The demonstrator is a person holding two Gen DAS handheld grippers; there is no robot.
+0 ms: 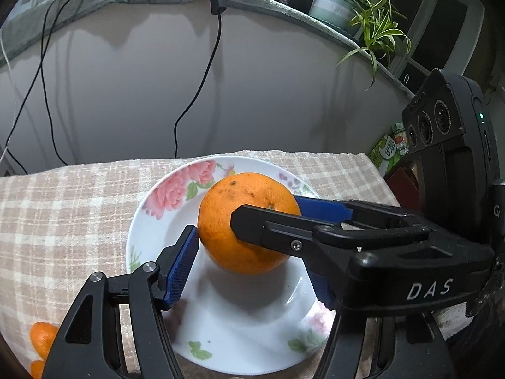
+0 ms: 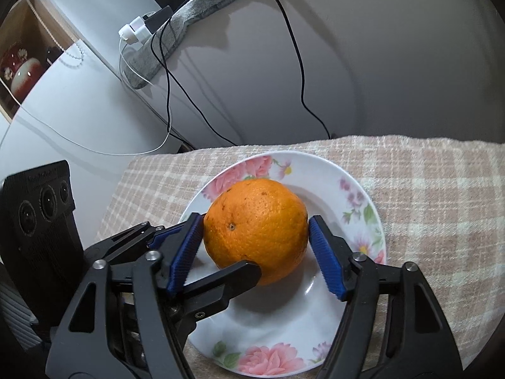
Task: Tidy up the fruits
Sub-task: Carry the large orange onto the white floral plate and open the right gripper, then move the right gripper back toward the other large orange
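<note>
Centrally, we show the orange (image 2: 257, 218) resting on the well of a floral plate (image 2: 356, 189). The fruit is nearly spherical, so we can assign it no clear long axis. A small dimple in its peel faces the right wrist camera, turned slightly left.

The right gripper (image 2: 256, 221) straddles the fruit with its jaws apart. Its blue pads (image 2: 325, 259) flank the orange on either side, at the peel or just off it. The left gripper (image 1: 252, 252) crosses it at an angle, also with its jaws spread. The tip of one pad (image 1: 183, 265) meets the peel, while the other is partly hidden behind a finger of the right gripper and lies clear of the fruit.

We read "DAS" in white (image 1: 429, 289) on the right gripper's black body. The print on a green package (image 1: 389, 151) beyond the table is too small to read.

The plate sits near the far edge of a plaid cloth (image 1: 63, 208), below a pale wall with hanging black cables (image 1: 202, 88). Bare cloth extends to either side of the plate. Two small mandarins (image 1: 42, 341) lie well apart, at the near left corner of the left wrist view. A potted spider plant (image 1: 363, 9) stands on the ledge above.
</note>
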